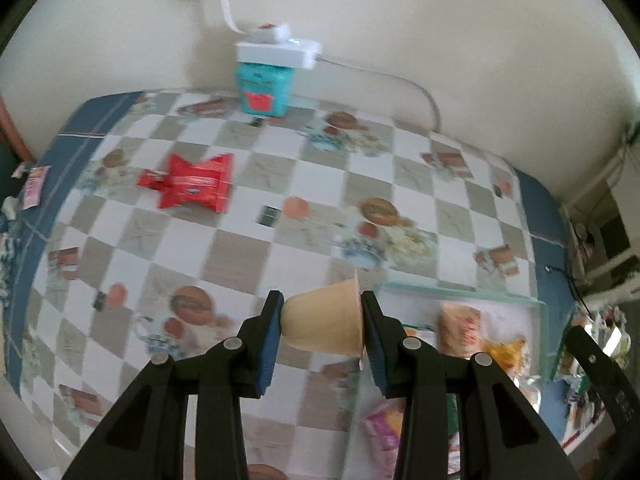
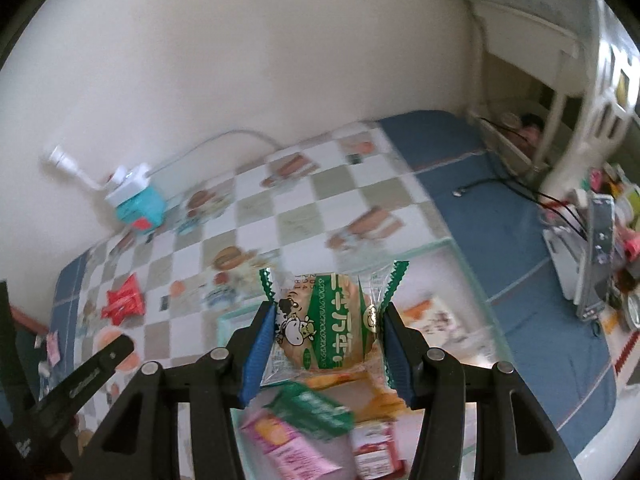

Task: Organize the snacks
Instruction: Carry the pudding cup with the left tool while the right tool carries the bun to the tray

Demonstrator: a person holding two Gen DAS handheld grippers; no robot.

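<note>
My left gripper is shut on a pale beige pudding cup lying sideways between the blue pads, held above the checked tablecloth just left of a clear storage bin. In the right wrist view my right gripper is shut on a green-and-clear wrapped bun with a cow print, held over the clear storage bin, which has several snack packets inside. A red snack packet lies on the cloth at the left; the red snack packet also shows in the right view.
A teal box with a white charger and cable on top stands against the back wall. A small pink wrapper lies near the table's left edge. Cluttered shelves stand at the right. Part of the left gripper's body shows at lower left.
</note>
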